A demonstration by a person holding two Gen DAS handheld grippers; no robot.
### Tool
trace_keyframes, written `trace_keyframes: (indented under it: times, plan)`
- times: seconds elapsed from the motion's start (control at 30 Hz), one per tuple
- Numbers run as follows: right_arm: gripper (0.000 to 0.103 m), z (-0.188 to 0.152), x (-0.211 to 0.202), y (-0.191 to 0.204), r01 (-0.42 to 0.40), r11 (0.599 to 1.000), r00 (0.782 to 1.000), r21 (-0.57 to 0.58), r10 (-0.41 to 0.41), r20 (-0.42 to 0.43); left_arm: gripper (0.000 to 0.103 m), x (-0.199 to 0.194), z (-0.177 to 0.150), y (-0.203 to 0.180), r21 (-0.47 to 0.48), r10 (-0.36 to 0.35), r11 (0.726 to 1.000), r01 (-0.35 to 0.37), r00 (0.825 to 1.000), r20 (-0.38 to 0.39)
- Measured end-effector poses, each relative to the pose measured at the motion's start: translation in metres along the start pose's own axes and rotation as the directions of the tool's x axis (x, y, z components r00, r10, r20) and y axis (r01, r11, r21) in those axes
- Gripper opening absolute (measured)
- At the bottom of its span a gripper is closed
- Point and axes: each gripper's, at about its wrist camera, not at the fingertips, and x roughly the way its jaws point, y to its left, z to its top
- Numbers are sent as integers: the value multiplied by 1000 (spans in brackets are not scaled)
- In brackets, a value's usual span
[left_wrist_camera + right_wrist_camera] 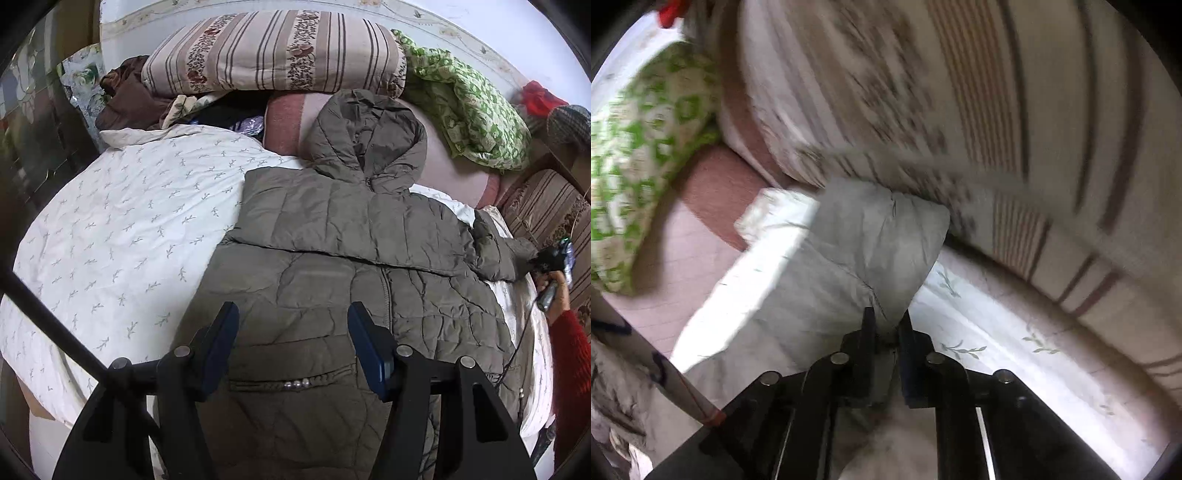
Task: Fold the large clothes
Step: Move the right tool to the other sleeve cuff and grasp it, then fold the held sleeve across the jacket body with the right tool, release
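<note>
A grey-brown hooded puffer jacket (332, 258) lies front-up on the white leaf-print bedsheet (110, 240). Its left sleeve is folded across the chest; its hood rests on a pink pillow. My left gripper (293, 317) is open and empty, hovering over the jacket's lower front. My right gripper (546, 258) shows at the far right of the left wrist view, at the end of the jacket's right sleeve. In the right wrist view, my right gripper (888, 321) is shut on the sleeve cuff (879, 240), which looks pale grey there.
A striped floral bolster (273, 51) and a green-patterned quilt (469, 103) lie at the head of the bed. A pink pillow (454, 166) lies under the hood. Striped bedding (997, 110) rises just beyond the cuff. A dark rod (55, 325) crosses the lower left.
</note>
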Motion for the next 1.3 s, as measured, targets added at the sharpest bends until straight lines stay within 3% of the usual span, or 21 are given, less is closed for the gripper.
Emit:
trace_keyframes:
  times: [0.2, 0.37, 0.5, 0.63, 0.77, 0.9, 1.0, 1.1, 1.23, 1.3]
  plan:
    - [10, 6, -117, 48, -60, 988, 986, -141, 80, 144, 60, -22, -9, 27, -40, -51, 998, 52, 998, 33]
    - [10, -8, -226, 125, -188, 943, 945, -273, 249, 210, 60, -49, -16, 55, -81, -62, 994, 69, 995, 78]
    - [10, -43, -279, 190, -291, 884, 912, -365, 372, 172, 60, -71, -22, 74, -81, -8, 997, 18, 993, 121]
    - [10, -103, -305, 271, -398, 785, 874, -474, 482, 66, 60, -89, -29, 96, -98, 29, 995, -13, 986, 167]
    - [10, -181, -296, 347, -480, 676, 845, -559, 527, -88, 60, -94, -38, 118, -126, 50, 992, -27, 982, 181]
    - [10, -269, -257, 395, -521, 583, 839, -624, 483, -250, 60, -90, -45, 139, -158, 56, 987, -29, 983, 174]
    - [10, -334, -209, 420, -505, 533, 858, -679, 396, -327, 60, -87, -50, 155, -187, 66, 982, -34, 983, 170]
    - [12, -388, -169, 429, -473, 509, 881, -719, 298, -368, 60, -84, -52, 166, -211, 69, 977, -34, 985, 160]
    - [14, -428, -140, 423, -433, 484, 901, -760, 210, -380, 60, -82, -53, 175, -234, 64, 972, -26, 986, 155]
    - [23, -436, -140, 419, -416, 452, 909, -789, 190, -370, 60, -81, -54, 175, -239, 57, 971, -20, 987, 152]
